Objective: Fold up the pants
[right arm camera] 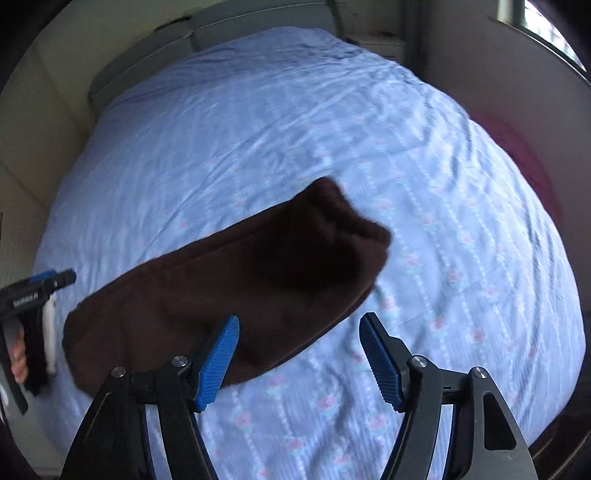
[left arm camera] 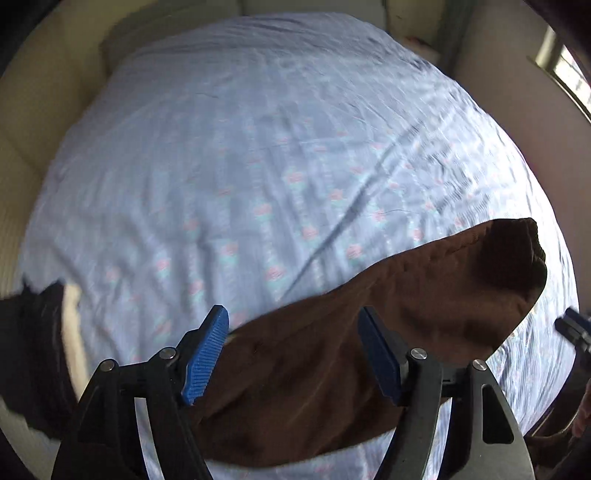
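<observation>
Dark brown pants point(left arm camera: 369, 325) lie in a long folded bundle on the pale blue bed sheet point(left arm camera: 258, 147). In the left wrist view my left gripper point(left arm camera: 293, 350) is open above the near part of the bundle, holding nothing. In the right wrist view the pants point(right arm camera: 229, 288) stretch from lower left to centre. My right gripper point(right arm camera: 299, 356) is open over the pants' near edge and the sheet point(right arm camera: 443, 221), holding nothing. The left gripper shows at the left edge of the right wrist view point(right arm camera: 55, 278); the right gripper shows at the right edge of the left wrist view point(left arm camera: 574, 328).
The bed has cream walls point(left arm camera: 44, 110) on the left and far side. A window point(right arm camera: 535, 22) is at the upper right. A dark red cloth point(right arm camera: 524, 158) lies off the bed's right edge. A dark and white item point(left arm camera: 44, 350) sits at the bed's left edge.
</observation>
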